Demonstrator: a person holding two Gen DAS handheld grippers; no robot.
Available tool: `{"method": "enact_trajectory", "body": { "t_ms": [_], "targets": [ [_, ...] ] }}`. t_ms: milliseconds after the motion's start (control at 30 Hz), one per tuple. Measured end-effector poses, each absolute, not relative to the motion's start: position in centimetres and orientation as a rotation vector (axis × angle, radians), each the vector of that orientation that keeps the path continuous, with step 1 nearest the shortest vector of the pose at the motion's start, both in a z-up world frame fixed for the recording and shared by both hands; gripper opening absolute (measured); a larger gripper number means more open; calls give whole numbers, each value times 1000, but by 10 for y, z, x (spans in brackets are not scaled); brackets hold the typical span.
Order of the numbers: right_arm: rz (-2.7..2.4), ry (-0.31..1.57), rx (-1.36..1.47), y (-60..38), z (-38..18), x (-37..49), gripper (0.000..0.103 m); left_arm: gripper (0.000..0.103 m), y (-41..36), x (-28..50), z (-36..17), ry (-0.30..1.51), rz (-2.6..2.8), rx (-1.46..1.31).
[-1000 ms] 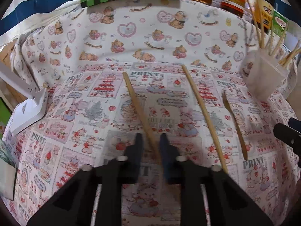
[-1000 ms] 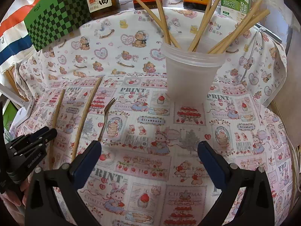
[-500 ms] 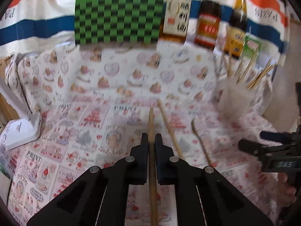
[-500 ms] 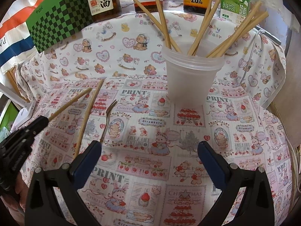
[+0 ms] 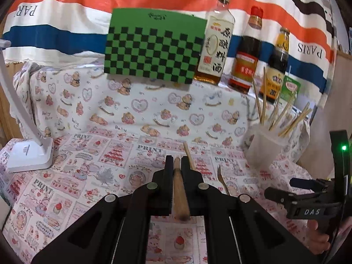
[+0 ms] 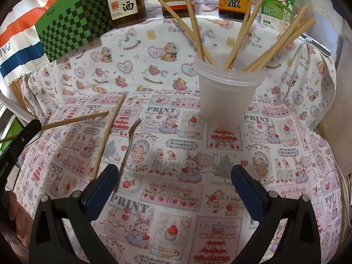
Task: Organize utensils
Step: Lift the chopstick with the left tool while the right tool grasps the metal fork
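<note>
My left gripper (image 5: 177, 165) is shut on a wooden chopstick (image 5: 180, 189) and holds it lifted off the cloth; in the right wrist view the chopstick (image 6: 74, 120) sticks out of the left gripper (image 6: 33, 129) toward the right. A second chopstick (image 6: 107, 136) and a small fork (image 6: 128, 140) lie flat on the patterned cloth. A translucent plastic cup (image 6: 227, 92) holds several chopsticks upright; it also shows in the left wrist view (image 5: 264, 151). My right gripper (image 6: 173, 182) is open and empty, in front of the cup.
A green checkered box (image 5: 154, 46), sauce bottles (image 5: 246, 52) and a drink carton (image 6: 278, 4) line the back. A white lamp base (image 5: 29, 154) stands at the left. The cloth (image 6: 176, 149) drapes over the table's right edge.
My left gripper has closed on the chopstick and lifted it off the cloth, raising and tilting up. The right gripper has stayed almost still.
</note>
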State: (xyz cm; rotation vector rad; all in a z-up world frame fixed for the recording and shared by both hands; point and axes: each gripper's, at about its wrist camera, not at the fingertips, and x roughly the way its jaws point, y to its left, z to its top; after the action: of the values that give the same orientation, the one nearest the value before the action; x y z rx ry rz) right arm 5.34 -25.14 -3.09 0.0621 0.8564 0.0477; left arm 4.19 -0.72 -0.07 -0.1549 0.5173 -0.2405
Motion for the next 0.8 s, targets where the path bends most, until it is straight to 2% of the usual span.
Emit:
{"method": "enact_trajectory", "body": {
  "t_ms": [133,267,467,533,567,633,800],
  "targets": [
    [55,785,17,-245,-24,51,102,6,-4,39,2,493,-228,-159],
    [117,798,50,-244,-10,54,99,6,-4,37,4,468,-193,-138],
    [239,938,131,-232,4,89,75,6,-1,37,5,466,-183,-147],
    [230,972,120,-224,2,101,64,6,1,34,7,451,-183,-158],
    [231,993,122,-220,-1,107,61,6,4,33,9,442,-184,-171],
    [241,1053,134,-210,-12,124,48,5,9,32,11,434,-189,-198],
    [178,1148,107,-192,-40,157,30,6,25,31,15,425,-199,-269]
  ]
}}
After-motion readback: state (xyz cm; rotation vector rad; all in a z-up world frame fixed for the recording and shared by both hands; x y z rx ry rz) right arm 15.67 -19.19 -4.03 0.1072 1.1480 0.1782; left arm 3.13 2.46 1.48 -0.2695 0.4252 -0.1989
